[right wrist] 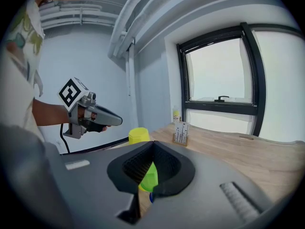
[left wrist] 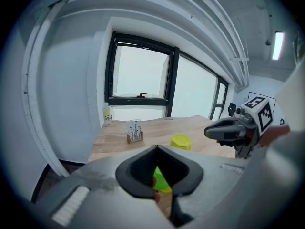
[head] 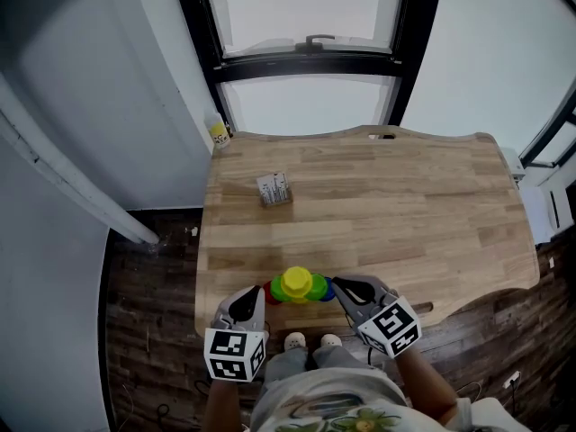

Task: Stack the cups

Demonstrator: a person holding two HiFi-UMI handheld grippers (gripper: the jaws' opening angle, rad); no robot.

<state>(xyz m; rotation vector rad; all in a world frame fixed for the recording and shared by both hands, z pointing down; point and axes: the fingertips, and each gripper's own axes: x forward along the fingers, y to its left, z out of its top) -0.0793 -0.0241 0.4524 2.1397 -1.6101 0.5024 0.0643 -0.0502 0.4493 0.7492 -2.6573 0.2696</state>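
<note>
Your stack of cups (head: 298, 285) stands close to the near edge of the desk (head: 405, 205), between the two tool tips. From the head view the yellow cup (head: 297, 281) on top covers most of what is under it. Only slivers of green, red and blue show around it, so you cannot count the cups. Each tool's own body hides the foot of the stack in its view, leaving a patch of green visible through the opening behind the tips.

Your left tool (head: 253, 297) and right tool (head: 342, 286) both have their jaws closed together with nothing gripped. Each sits just beside the stack.

Beyond the stack, open desk runs back to a card stand (head: 274, 190). A bottle (head: 219, 133) sits off the far left corner.
</note>
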